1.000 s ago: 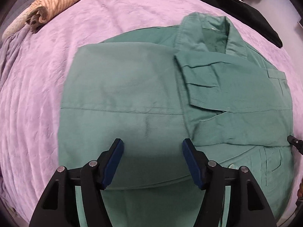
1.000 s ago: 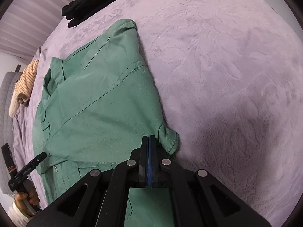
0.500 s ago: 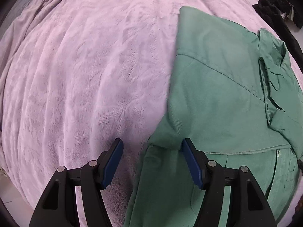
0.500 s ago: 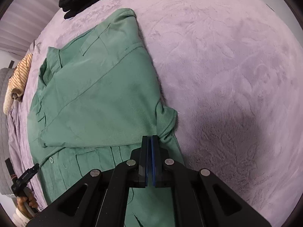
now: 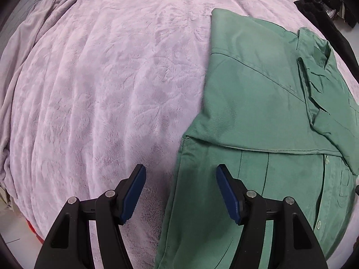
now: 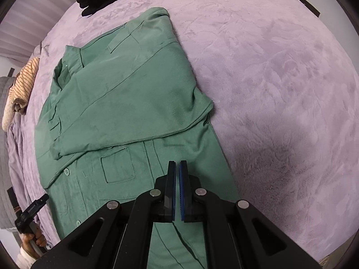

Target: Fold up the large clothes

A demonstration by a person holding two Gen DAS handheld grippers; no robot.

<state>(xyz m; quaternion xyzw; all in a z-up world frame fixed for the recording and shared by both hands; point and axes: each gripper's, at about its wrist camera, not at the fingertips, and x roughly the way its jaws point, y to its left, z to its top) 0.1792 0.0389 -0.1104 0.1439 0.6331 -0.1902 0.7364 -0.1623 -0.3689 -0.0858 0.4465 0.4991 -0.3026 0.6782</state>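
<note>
Green shirt [image 5: 258, 116] lying flat on the bed [image 5: 112, 89], collar away, both sleeves folded in across the chest. Left tool [image 5: 180, 190] pointing down over the shirt's left side edge, jaws apart, nothing gripped: one pad above the bedcover, the other above cloth. Right tool [image 6: 177, 190] above the lower front panel, jaws nearly together, empty.

Risks:
- Grabbing a single layer at the side edge: the folded sleeve slides off on lifting.
- Pinching the plush bedcover along with the hem: the cover drags and skews the fold.
- Uneven lift between the two hands: a crooked crease.

Shown in the left view only: the left side edge, a dark garment [image 5: 323, 11] beyond the collar. Shown in the right view only: the chest pocket [image 6: 117, 165], the opposite side edge, a striped garment [image 6: 22, 85], the hand [image 6: 33, 239] carrying the left tool.
</note>
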